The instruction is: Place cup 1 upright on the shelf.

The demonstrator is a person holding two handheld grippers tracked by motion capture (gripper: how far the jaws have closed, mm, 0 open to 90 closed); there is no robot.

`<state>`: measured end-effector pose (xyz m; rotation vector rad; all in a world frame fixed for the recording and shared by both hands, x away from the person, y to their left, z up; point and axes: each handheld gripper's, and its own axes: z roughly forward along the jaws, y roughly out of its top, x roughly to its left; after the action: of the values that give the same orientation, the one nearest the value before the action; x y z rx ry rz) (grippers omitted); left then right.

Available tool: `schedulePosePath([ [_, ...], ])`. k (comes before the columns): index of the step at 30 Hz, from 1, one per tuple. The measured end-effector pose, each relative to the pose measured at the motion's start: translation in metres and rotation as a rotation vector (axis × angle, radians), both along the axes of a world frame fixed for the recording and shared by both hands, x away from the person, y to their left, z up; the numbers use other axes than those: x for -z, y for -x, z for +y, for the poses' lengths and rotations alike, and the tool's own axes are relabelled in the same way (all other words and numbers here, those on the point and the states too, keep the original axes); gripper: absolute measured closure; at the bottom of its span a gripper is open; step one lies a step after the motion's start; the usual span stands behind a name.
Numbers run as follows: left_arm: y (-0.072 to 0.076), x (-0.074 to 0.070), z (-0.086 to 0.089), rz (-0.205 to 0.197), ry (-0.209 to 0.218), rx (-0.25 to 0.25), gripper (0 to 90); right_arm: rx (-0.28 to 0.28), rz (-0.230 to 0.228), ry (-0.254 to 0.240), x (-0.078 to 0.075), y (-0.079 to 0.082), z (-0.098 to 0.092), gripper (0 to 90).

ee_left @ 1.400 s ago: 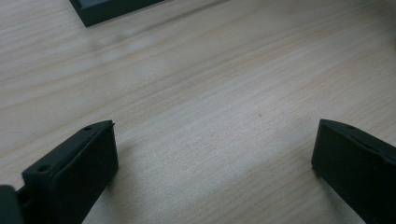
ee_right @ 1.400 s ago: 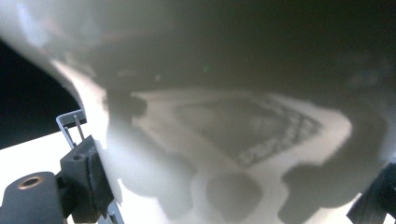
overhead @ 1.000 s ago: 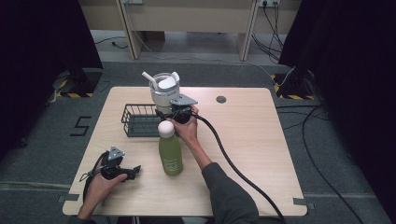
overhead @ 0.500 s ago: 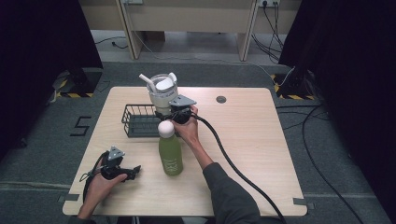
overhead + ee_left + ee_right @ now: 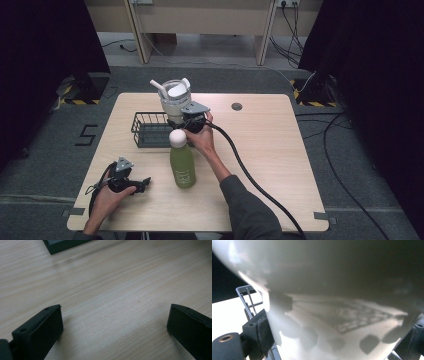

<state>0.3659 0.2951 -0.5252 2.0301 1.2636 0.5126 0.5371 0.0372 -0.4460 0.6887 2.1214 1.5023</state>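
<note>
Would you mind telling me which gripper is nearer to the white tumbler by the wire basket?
Right. The right gripper has the white tumbler between its jaws, at the wire basket; the left gripper rests near the table's front-left edge.

Not much moves in this last second, honestly. What we do see is the right gripper [image 5: 176, 121] easing its jaws apart a bit, with the white tumbler [image 5: 175, 100] between them at the wire basket [image 5: 150, 131]. In our right gripper view the cup's pale wall sits right against the left pad. The tumbler's lid and straw also look a touch more turned to the right than a second ago, though it's a small shift.
</note>
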Motion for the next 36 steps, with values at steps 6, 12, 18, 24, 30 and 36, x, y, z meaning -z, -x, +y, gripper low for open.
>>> schedulePosePath([
  [6, 0.0, 0.0, 0.0, 0.0, 0.002, -0.001, 0.0, -0.006, 0.006, 0.017, -0.003, 0.002, -0.002, 9.5],
  [12, 0.0, 0.0, 0.0, 0.0, 0.0, 0.0, 0.0, -0.01, 0.013, 0.026, -0.005, 0.004, -0.005, 9.0],
  [18, 0.0, 0.0, 0.0, -0.001, 0.001, -0.001, 0.0, -0.019, -0.007, 0.042, -0.008, 0.005, -0.006, 8.2],
  [24, 0.0, 0.0, 0.0, -0.001, 0.001, -0.001, 0.0, -0.015, -0.018, 0.046, -0.008, 0.007, -0.006, 7.8],
  [30, 0.0, 0.0, 0.0, -0.001, 0.001, 0.0, 0.0, -0.024, -0.02, 0.044, -0.009, 0.007, -0.009, 7.9],
  [36, 0.0, 0.0, 0.0, 0.0, 0.0, 0.0, 0.0, -0.035, -0.021, 0.041, -0.011, 0.009, -0.011, 7.9],
])
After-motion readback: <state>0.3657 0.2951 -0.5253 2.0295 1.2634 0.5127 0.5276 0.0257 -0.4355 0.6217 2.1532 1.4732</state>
